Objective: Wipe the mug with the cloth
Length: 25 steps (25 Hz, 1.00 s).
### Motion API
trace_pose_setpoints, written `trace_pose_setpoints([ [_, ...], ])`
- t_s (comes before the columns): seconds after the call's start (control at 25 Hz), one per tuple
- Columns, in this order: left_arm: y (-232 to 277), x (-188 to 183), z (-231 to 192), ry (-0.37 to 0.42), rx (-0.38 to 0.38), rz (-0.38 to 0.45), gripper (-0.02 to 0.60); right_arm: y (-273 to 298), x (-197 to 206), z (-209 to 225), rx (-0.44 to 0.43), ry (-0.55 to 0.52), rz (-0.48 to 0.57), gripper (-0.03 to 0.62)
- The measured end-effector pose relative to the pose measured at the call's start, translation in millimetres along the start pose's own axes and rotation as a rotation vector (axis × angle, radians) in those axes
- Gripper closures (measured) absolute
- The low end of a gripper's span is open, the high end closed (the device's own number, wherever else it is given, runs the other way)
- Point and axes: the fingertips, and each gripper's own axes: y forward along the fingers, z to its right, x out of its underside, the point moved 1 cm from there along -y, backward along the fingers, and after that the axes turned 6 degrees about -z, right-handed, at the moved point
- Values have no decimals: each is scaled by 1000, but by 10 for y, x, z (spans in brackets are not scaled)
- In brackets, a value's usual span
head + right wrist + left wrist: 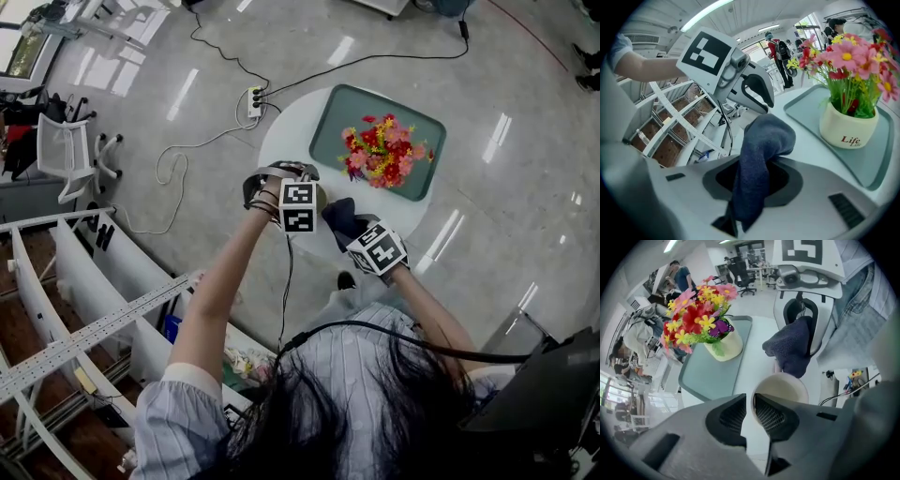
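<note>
Loosely, released left gripper [750,404] straddles upright mug [785,386] rim; right gripper [752,180] clenches cloth [765,136].

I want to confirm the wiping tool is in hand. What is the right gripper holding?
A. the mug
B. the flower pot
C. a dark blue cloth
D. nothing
C: in the right gripper view, the right gripper is shut on the dark blue cloth, which bunches up out of its grip.

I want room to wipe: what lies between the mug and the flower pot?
Only bare table and the rim of the tray separate the mug from the pot, as the left gripper view shows.
</note>
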Motion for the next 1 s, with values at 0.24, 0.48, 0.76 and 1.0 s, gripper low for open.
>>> trace_pose_setpoints([
  [0.24, -10, 48, 69, -294, 101, 71, 529, 20, 0, 24, 9, 9, -4, 485],
  [0.48, -29, 119, 121, -515, 150, 95, 534, 56, -7, 92, 23, 12, -5, 485],
  [0.76, -69, 196, 174, -847, 147, 135, 534, 112, 17, 180, 34, 31, -18, 485],
  [1.0, -70, 272, 261, -1087, 145, 175, 534, 175, 40, 250, 40, 57, -23, 485],
])
